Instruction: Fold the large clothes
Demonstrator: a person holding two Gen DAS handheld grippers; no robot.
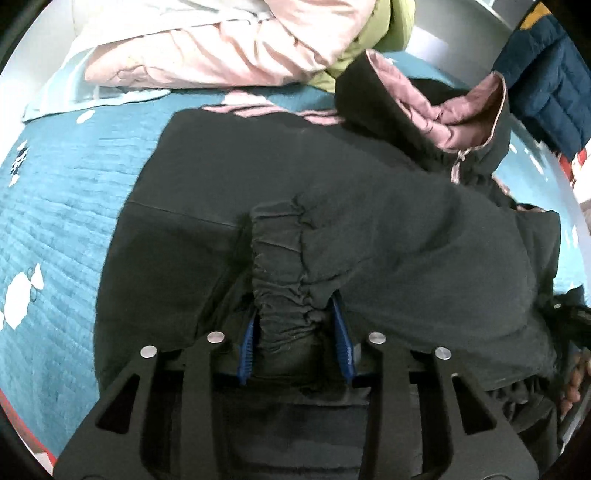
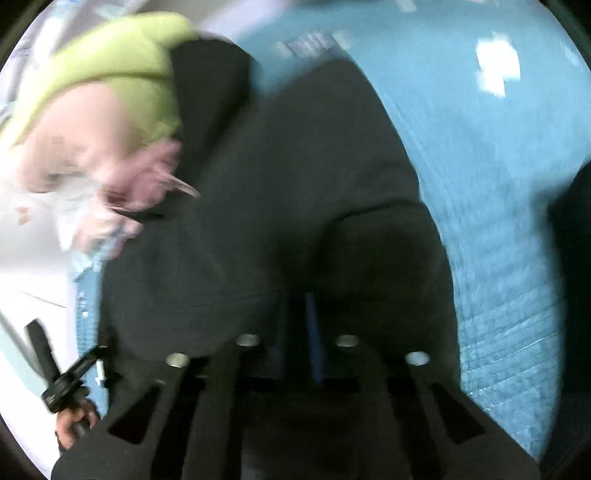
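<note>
A black jacket (image 1: 229,184) with pink lining (image 1: 465,118) lies spread on the teal bedspread (image 1: 55,229). My left gripper (image 1: 295,314) points down at it. Its blue pads (image 1: 341,332) press from both sides on a gathered elastic cuff (image 1: 280,258) of the jacket. The right wrist view is blurred. There the same black jacket (image 2: 258,184) fills the middle, and my right gripper (image 2: 308,310) has its jaws together with the tips against a dark fold (image 2: 373,251). Whether cloth is pinched between them I cannot tell.
A pale pink padded garment (image 1: 207,48) and a green one (image 1: 373,33) are piled at the far side of the bed. A navy quilted jacket (image 1: 546,81) hangs at the upper right. A person's hand (image 2: 74,424) shows at the lower left of the right wrist view.
</note>
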